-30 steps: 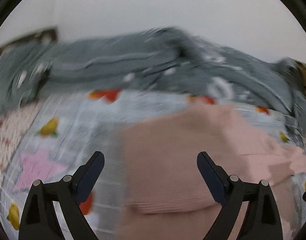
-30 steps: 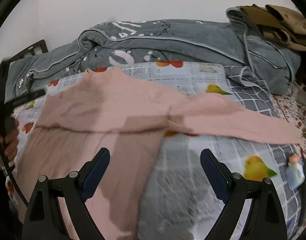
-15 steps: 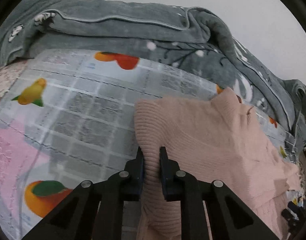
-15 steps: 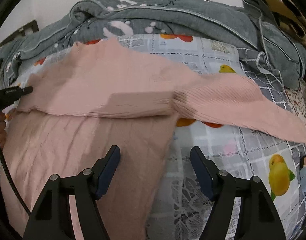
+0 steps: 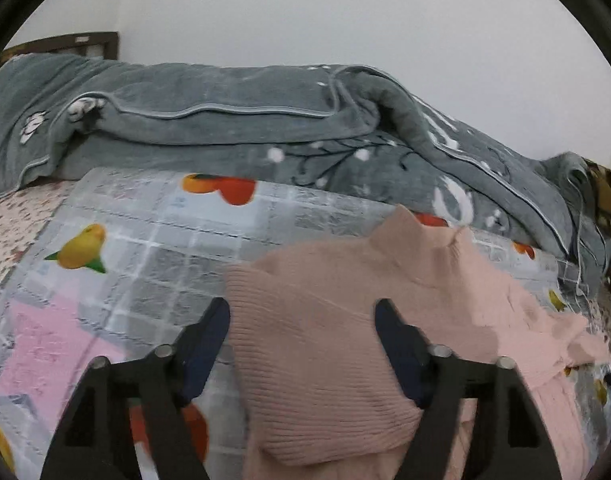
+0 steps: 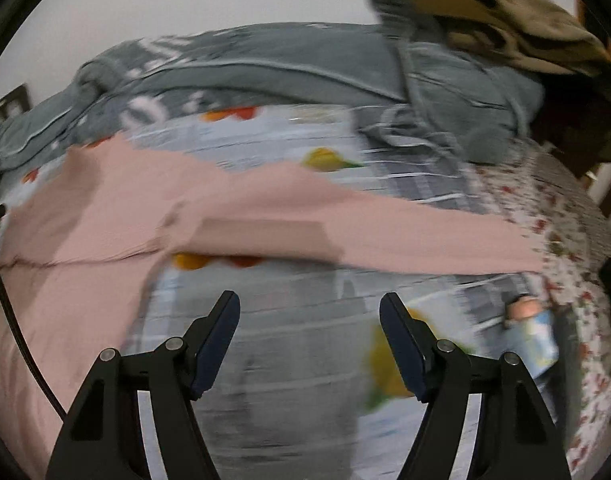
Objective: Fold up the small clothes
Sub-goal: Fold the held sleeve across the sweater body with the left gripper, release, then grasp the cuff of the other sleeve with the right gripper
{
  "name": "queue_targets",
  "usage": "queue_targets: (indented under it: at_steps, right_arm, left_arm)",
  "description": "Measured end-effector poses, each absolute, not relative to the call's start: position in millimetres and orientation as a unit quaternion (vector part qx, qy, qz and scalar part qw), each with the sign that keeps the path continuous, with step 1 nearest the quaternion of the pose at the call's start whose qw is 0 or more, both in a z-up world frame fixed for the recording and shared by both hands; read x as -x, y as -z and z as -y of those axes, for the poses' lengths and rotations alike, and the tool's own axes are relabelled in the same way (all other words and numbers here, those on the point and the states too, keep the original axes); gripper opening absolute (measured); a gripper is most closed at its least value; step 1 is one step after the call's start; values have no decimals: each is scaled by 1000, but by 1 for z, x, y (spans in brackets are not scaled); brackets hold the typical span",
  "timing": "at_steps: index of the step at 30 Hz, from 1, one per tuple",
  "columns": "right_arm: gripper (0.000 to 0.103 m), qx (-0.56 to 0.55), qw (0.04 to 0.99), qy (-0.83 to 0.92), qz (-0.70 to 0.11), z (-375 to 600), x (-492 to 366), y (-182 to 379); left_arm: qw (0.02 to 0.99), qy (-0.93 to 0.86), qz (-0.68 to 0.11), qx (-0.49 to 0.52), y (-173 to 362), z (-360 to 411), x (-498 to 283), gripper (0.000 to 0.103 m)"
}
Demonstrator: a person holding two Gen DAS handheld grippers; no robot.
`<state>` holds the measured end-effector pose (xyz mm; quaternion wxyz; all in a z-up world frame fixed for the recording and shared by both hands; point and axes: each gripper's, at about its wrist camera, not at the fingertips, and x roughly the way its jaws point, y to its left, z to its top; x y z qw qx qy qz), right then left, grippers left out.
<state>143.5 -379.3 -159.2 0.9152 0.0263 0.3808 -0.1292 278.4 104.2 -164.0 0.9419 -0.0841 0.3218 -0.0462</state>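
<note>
A pink ribbed knit sweater (image 5: 345, 320) lies on the fruit-print bedsheet (image 5: 145, 248), its left sleeve folded over the body. My left gripper (image 5: 303, 332) hovers over that folded sleeve with its jaws opening; the knit lies between and below the pads, which do not press on it. In the right wrist view the sweater (image 6: 105, 216) spreads to the left and its other sleeve (image 6: 405, 236) stretches flat to the right. My right gripper (image 6: 309, 340) is open above bare sheet below that sleeve, nothing between its fingers.
A rumpled grey blanket (image 5: 265, 132) is heaped along the back of the bed against a white wall. A brown cloth (image 6: 505, 28) lies on top at the far right. A small blue-clad doll (image 6: 533, 332) lies on the sheet to the right. A black cable (image 6: 13, 320) hangs at left.
Half a second ago my left gripper was shut on the folded sleeve; now its jaws stand apart and the sleeve rests on the sweater. My right gripper has swung right, off the sweater's body to over bare sheet.
</note>
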Motion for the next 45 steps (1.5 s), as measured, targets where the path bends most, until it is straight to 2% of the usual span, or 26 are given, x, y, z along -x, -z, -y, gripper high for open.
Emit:
queue_targets:
  at_steps: [5, 7, 9, 15, 22, 27, 28, 29, 30, 32, 41, 44, 45]
  right_arm:
    - [71, -62, 914, 162, -368, 433, -138, 156]
    - [67, -85, 911, 163, -370, 450, -138, 161]
    - [62, -113, 907, 154, -375, 464, -141, 167]
    - [62, -171, 886, 168, -396, 493, -158, 186]
    - [66, -169, 872, 210, -410, 504, -175, 191]
    - [64, -208, 864, 227, -398, 525, -182, 189]
    - [63, -213, 865, 232, -391, 528, -182, 188]
    - [52, -212, 867, 239, -382, 531, -183, 186]
    - [30, -206, 869, 246, -378, 533, -183, 183]
    - [1, -176, 875, 258, -371, 532, -186, 178]
    - [0, -83, 913, 288, -278, 496, -177, 109]
    - [0, -79, 915, 274, -287, 485, -175, 96]
    - [4, -96, 916, 255, -295, 487, -172, 97]
  left_arm:
    - [919, 12, -393, 35, 195, -86, -300, 74]
    - [912, 8, -410, 25, 204, -83, -303, 74]
    - [912, 8, -410, 24, 206, -82, -303, 74]
    - [912, 1, -410, 18, 208, -80, -303, 75]
    - [911, 4, -412, 25, 209, -82, -304, 76]
    - [911, 4, -412, 25, 210, -83, -304, 76]
    - [911, 4, -412, 25, 210, -82, -304, 76]
    - [911, 4, -412, 25, 210, -82, -304, 76]
    - [911, 4, -412, 26, 210, -82, -304, 76]
    - [911, 3, -412, 25, 210, -82, -304, 76]
    - [912, 4, -410, 30, 207, -81, -304, 76]
    - [912, 7, -409, 35, 206, -83, -302, 76]
    - [912, 8, -409, 36, 206, -84, -302, 76]
